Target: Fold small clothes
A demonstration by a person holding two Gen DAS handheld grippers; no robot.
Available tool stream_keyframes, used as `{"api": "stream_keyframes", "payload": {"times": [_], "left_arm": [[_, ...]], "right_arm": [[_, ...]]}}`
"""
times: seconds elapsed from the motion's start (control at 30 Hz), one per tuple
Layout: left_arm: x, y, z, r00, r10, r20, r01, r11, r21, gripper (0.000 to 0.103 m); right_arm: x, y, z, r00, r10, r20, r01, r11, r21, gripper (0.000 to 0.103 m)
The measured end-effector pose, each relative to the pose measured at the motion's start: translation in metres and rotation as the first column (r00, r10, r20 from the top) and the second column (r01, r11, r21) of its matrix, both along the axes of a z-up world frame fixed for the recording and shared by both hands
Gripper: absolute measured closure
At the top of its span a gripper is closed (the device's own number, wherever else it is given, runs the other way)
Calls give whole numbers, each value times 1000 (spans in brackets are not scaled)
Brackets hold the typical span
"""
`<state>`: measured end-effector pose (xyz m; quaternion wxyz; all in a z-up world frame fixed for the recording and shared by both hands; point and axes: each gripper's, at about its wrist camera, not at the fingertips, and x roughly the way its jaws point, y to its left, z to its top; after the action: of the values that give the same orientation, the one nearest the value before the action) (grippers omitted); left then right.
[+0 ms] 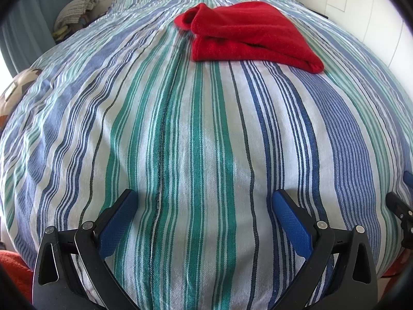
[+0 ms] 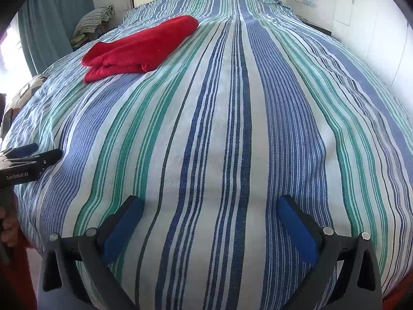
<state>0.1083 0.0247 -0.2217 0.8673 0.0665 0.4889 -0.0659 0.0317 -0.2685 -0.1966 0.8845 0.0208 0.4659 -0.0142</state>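
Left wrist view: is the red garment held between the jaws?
No, the red garment lies apart on the striped bedspread, with the open jaws empty.

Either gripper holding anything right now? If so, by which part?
Nothing is held. Left gripper and right gripper are both open over the striped bedspread; the folded red fleece garment lies apart, untouched.

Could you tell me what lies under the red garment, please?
The red garment lies folded on the striped bedspread, whose stripes run out from beneath its edges. Whether anything else sits under it cannot be seen; the cloth covers that patch.
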Motion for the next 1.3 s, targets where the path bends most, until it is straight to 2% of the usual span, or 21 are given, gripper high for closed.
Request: {"api": "stream_keyframes", "payload": {"times": [0.23,0.5,0.57,0.7,0.8,0.87,0.93,1.03,1.13,1.23,1.3], "left_arm": [[7,7,9,998,19,-58,-21,999,-39,1],[30,27,36,995,52,-80,-66,979,-191,1],[48,33,50,997,57,-57,-69,968,-240,1],[101,39,74,998,55,-26,-61,957,-283,1],[144,52,84,998,36,-42,-49,930,-364,1],[176,58,87,998,16,-65,-41,913,-406,1],[207,61,85,997,2,-83,-37,904,-427,1],[247,55,76,993,-20,-117,-35,893,-449,1],[276,41,53,985,-20,-174,-61,894,-444,1],[285,26,33,976,-37,-214,-65,890,-451,2],[283,10,25,971,-91,-221,-22,887,-461,2]], "right_arm": [[1,1,0,1000,-5,-5,5,1000,-8,0],[0,3,2,1000,-15,-4,15,1000,-18,0],[1,3,2,1000,-17,-13,17,1000,-21,0],[2,3,2,1000,-16,-18,16,1000,-20,0],[9,2,11,998,-11,-69,11,1000,-2,0],[14,-1,26,997,4,-72,1,998,70,1],[21,-5,47,1000,11,1,-11,991,131,1],[56,-9,76,994,38,101,-57,981,185,1],[123,-15,94,984,49,169,-98,950,297,1],[195,-26,94,978,-19,207,-75,896,438,1],[240,-29,81,981,-60,182,-44,853,519,1]]}}
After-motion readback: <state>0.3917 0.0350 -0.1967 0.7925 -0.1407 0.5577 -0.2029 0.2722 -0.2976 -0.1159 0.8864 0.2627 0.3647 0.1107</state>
